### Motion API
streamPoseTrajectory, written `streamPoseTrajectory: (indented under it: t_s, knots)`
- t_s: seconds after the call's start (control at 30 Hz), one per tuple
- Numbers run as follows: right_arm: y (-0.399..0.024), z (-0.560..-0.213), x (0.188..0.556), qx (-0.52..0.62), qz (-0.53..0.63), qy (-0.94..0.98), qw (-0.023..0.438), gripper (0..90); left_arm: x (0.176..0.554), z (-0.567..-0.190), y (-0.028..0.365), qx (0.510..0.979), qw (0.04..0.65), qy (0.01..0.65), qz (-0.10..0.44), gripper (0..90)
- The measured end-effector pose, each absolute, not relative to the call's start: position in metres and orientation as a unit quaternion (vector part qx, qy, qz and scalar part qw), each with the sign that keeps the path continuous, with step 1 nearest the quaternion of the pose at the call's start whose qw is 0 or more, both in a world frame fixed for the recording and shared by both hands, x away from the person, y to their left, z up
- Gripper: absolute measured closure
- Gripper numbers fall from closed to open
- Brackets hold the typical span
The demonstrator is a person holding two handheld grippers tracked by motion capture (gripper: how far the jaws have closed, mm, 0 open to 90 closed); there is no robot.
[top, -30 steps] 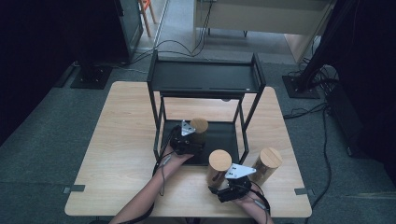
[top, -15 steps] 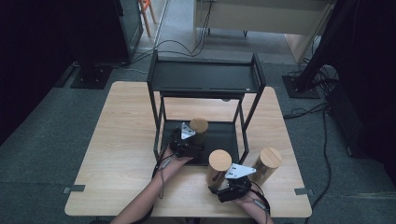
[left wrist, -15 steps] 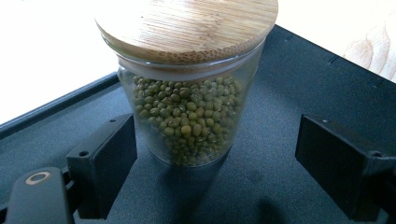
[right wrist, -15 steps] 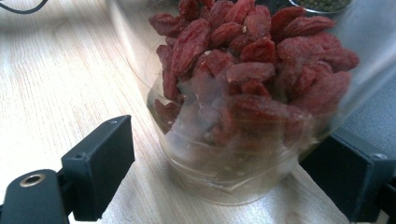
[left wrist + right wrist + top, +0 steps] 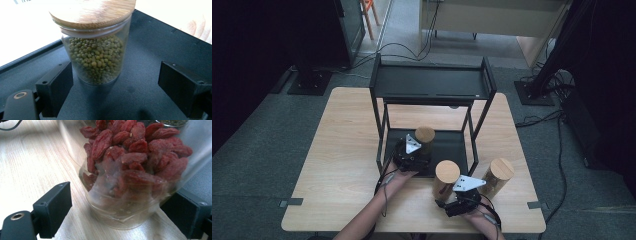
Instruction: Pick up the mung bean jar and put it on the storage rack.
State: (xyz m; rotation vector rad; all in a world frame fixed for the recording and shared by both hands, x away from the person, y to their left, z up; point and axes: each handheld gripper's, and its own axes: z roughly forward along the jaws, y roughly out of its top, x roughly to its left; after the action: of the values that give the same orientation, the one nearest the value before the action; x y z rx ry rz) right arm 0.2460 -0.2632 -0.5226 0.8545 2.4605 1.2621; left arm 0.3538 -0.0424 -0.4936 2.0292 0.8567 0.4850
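Your left tongs (image 5: 115,92) stand wide open around the green-bean jar (image 5: 95,50) on the black rack's lower shelf (image 5: 155,47), while your right tongs (image 5: 122,212) stand open, flanking the red-berry jar (image 5: 132,170) on the counter (image 5: 30,167)

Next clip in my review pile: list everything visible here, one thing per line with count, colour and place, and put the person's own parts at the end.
Table: one, light wood, centre of the high view.
Two-tier rack: one, black, standing on the table.
Jar of green beans: one, clear glass with wooden lid, on the rack's lower shelf.
Jar of red dried berries: one, clear glass, on the table by the rack's front edge.
Third jar: one, wooden lid, contents unclear, on the table right of the rack.
Cables: several, dark, on the floor behind the table.
Left hand-held gripper: black, open, jaws either side of the bean jar.
Right hand-held gripper: black, open around the berry jar.
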Motion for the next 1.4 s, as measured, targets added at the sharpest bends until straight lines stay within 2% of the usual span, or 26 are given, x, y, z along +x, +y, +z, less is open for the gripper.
streamPoseTrajectory:
  t_s: [1.4]
  knots:
    - [-0.263, -0.523, 0.246, 0.293, 0.430, 0.845, 0.125, 11.6, 0.322, -0.497, -0.027, 0.806, 0.449, 0.337, 0.186, 12.9]
